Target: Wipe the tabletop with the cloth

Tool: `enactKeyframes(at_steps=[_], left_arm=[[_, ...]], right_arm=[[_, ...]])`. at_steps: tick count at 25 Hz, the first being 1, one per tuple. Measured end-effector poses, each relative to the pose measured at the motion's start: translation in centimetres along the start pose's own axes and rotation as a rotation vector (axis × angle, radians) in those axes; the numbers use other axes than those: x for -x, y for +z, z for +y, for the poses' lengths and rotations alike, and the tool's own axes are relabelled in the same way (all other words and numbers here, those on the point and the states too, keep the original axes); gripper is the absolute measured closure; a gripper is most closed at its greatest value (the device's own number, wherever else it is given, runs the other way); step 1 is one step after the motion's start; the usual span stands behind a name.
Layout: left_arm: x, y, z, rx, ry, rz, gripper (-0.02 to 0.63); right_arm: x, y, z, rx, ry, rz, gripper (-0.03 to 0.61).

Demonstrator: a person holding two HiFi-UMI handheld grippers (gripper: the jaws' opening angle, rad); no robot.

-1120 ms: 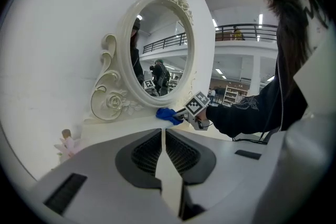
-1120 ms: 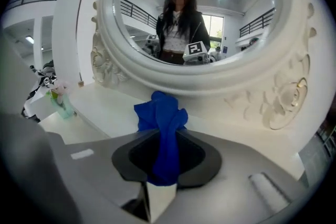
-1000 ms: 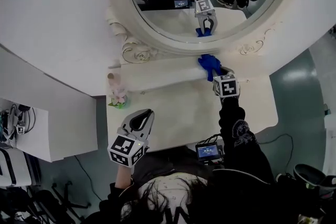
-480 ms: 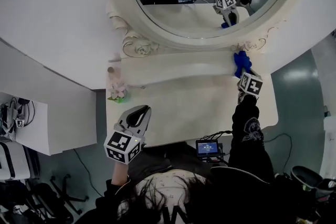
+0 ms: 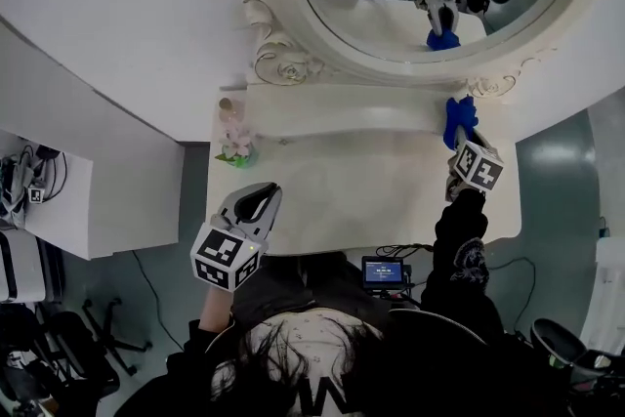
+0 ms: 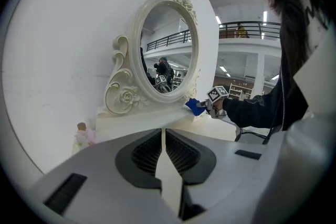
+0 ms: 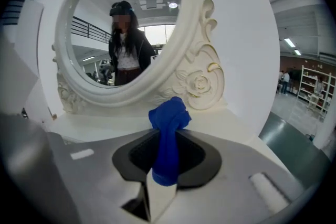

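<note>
Currently the blue cloth [image 5: 459,119] is bunched and pinched in the right claw [image 5: 462,142], whose jaws are closed on its lower end so that the knot of fabric stands out ahead of them, and it sits at the far right end of the raised ledge [image 5: 332,107] under the mirror [image 5: 327,49], on or just above it; contact cannot be confirmed. As a judgement, wiping is under way but not finished: the back strip looks covered up to its right end, while the broad front of the worktop [image 5: 342,190] shows no sign either way and probably remains to be done. Compared with a second ago, the cloth has travelled from about the middle of the ledge rightward to its end, most of that in the first half second, and the arm has stretched out with it. Meanwhile the left claw [image 5: 260,202] has kept its place off the front left edge, jaws together with nothing between them, well apart from the small figurine [image 5: 234,140] at the ledge's left end
</note>
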State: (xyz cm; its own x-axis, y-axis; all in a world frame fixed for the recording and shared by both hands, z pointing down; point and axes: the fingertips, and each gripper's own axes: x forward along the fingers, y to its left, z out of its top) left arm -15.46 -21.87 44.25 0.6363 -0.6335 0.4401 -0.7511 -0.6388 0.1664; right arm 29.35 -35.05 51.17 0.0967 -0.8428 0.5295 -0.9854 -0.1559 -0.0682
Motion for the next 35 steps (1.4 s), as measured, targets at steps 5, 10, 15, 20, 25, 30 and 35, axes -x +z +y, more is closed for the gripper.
enactKeyframes(at_steps=[5, 10, 15, 20, 25, 30, 35], left_arm=[[2.6, -0.8, 1.8, 0.008, 0.011, -0.008, 0.611], [6.6, -2.4, 3.8, 0.020, 0.021, -0.020, 0.611], [10.9, -4.7, 6.4, 0.040, 0.044, -0.035, 0.611], [14.8, -6.8, 8.8, 0.063, 0.062, -0.047, 0.611], [17.9, -9.0, 11.2, 0.096, 0.090, -0.052, 0.611], [19.0, -9.3, 12.6, 0.117, 0.096, -0.072, 0.612], [18.7, -8.7, 12.7, 0.118, 0.077, -0.080, 0.611]], right_arm=[[3.2, -0.1, 9.9, 0.064, 0.178, -0.020, 0.491], [6.6, -2.3, 21.2, 0.109, 0.337, 0.001, 0.491], [9.3, -6.1, 31.3, 0.144, 0.450, 0.047, 0.491], [10.5, -10.3, 39.1, 0.155, 0.507, 0.107, 0.491], [9.8, -14.5, 44.2, 0.210, 0.514, 0.183, 0.491], [7.9, -17.4, 45.8, 0.267, 0.476, 0.262, 0.491], [6.0, -19.7, 44.9, 0.314, 0.408, 0.352, 0.491]])
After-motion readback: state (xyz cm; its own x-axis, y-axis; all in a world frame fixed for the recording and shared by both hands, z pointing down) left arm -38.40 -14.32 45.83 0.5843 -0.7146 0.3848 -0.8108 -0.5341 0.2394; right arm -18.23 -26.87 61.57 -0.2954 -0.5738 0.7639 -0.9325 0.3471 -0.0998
